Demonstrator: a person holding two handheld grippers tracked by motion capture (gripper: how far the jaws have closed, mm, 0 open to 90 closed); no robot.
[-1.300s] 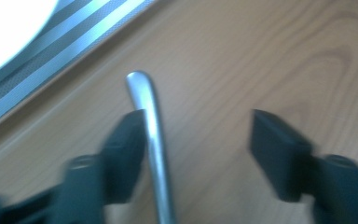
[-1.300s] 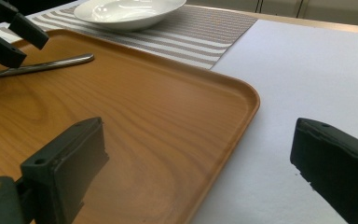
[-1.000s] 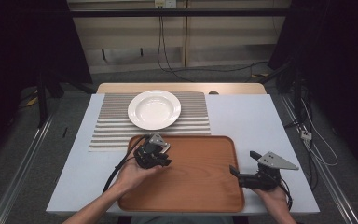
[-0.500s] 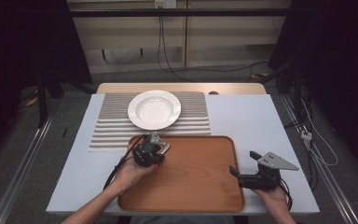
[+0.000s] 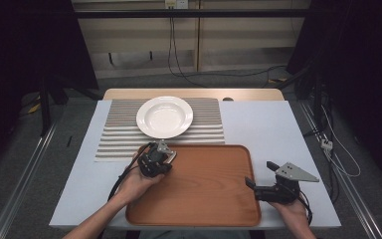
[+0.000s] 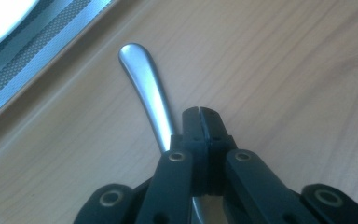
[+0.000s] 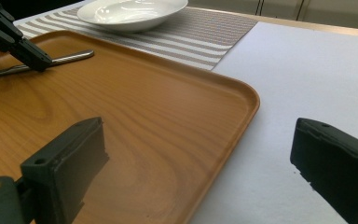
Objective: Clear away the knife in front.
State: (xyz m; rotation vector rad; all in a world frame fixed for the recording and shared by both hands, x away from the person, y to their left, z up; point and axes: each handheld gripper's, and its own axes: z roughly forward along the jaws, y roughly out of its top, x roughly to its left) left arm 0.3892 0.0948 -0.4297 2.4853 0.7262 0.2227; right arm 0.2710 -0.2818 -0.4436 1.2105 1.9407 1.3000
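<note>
Utensil: I have a slim brushed-metal cutlery handle (image 6: 145, 88) lying flat on the brown wooden tray (image 5: 214, 199), near the tray's far left corner; its rounded end points toward the tray's far rim. Which kind of utensil it is I cannot tell, as the other end is hidden under my gripper.
Left gripper: my left gripper (image 5: 165, 153) stands over that far left corner of the tray, its black jaws pressed together and pinching the handle partway along its length, with the handle emerging on one side of them in the left gripper view. The jaws have just finished closing.
Right gripper: my right gripper (image 5: 248, 183) sits level at the tray's right edge, near its near right corner, jaws spread wide with the tray rim between them and touching nothing.
Tray: rests on the white bench (image 5: 273, 129), along its near edge.
Plate: a round white ceramic deep plate (image 5: 164, 116) sits on a grey-and-white striped placemat (image 5: 204, 127) just beyond the tray's far edge.
</note>
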